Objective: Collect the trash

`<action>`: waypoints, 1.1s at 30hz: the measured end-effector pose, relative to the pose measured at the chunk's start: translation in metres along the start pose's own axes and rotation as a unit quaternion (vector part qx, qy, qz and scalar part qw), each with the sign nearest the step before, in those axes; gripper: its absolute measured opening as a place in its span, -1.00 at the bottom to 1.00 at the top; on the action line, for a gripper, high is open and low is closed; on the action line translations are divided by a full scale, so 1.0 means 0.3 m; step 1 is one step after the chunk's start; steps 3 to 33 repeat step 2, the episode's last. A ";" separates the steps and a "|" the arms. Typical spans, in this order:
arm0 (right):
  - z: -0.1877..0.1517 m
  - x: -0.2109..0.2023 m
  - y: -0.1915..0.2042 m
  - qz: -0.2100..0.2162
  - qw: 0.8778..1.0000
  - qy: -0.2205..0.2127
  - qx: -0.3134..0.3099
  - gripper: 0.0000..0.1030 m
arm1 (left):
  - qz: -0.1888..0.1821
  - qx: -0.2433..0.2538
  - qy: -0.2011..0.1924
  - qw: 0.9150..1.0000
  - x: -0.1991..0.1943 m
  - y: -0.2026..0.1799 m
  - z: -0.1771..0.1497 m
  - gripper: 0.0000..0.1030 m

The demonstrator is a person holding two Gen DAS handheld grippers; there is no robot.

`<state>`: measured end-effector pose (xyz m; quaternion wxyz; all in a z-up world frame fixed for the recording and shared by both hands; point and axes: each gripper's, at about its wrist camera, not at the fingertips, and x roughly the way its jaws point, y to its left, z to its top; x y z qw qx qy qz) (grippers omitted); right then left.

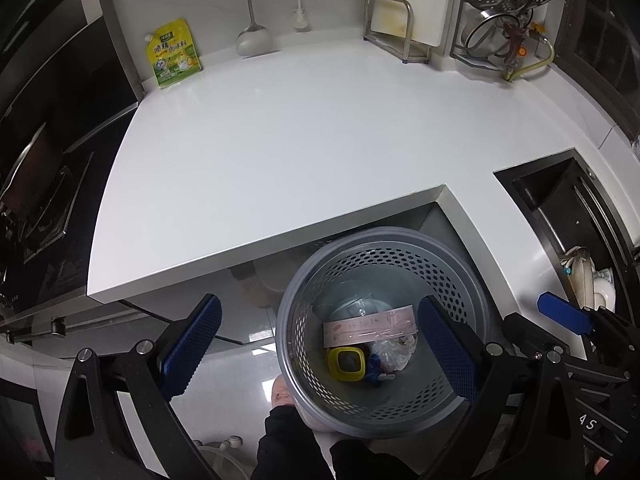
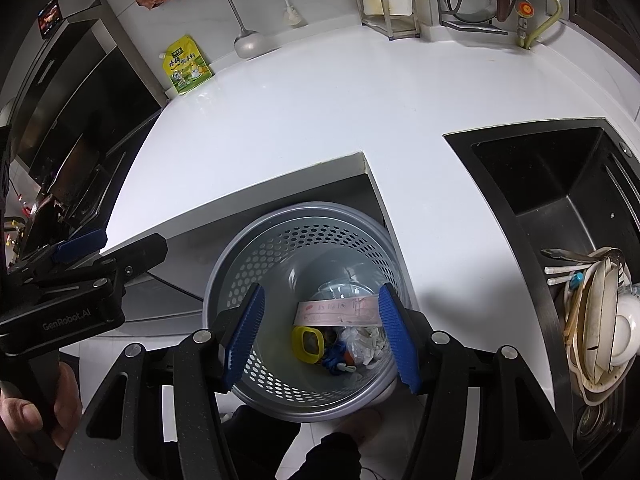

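Both the left gripper (image 1: 320,344) and right gripper (image 2: 322,340) are held open and empty over the bin (image 1: 304,300), positioned below the counter (image 1: 280,140) edge so trash (image 2: 360,344) is received. "GenRobot.AI" is printed on the left gripper; the pouch (image 2: 186,65) lettering is not legible.

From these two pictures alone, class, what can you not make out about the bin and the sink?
- Bin: the bottom layer, both views, lies covered by the pink strip and crumpled wrapper.
- Blue item: too small and part hidden, right view.
- Sink: lower part cut off by the frame edge.
- Dishes: the lower ones are hidden by the stack.
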<state>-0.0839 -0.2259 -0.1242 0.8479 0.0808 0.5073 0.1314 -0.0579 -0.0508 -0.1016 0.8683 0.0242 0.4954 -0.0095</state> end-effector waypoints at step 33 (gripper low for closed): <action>0.000 0.000 0.001 0.000 1.000 0.000 0.000 0.11 | 0.001 0.001 -0.001 1.000 0.000 -0.001 0.000 0.88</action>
